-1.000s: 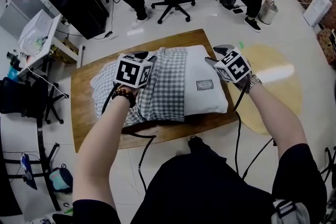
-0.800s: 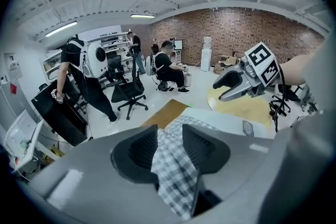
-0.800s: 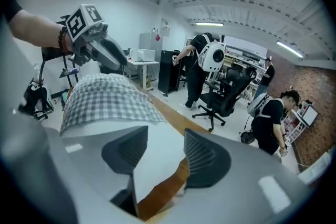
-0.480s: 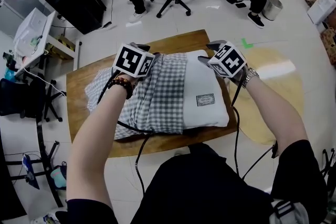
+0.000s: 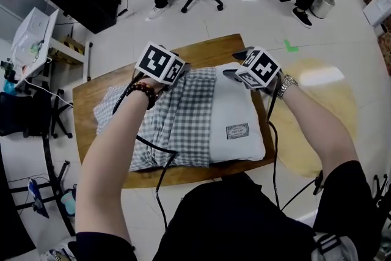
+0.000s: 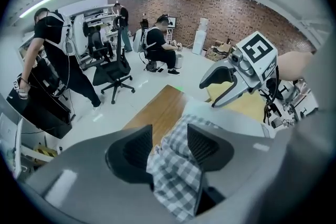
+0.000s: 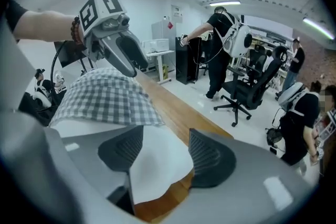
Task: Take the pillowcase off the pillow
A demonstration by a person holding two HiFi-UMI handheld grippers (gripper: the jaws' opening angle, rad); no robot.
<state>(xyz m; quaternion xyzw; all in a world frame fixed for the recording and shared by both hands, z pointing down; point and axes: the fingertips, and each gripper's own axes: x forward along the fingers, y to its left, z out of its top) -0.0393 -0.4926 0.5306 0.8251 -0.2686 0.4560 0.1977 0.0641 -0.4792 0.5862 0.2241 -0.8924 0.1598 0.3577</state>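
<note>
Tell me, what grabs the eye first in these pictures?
A white pillow lies on a wooden table, with a grey-checked pillowcase covering only its left part. A person's two hand-held tools sit at its far edge. The left tool has checked cloth between its jaws and the right tool has the pillow's white corner; both sets of jaws have just been opening.
</note>
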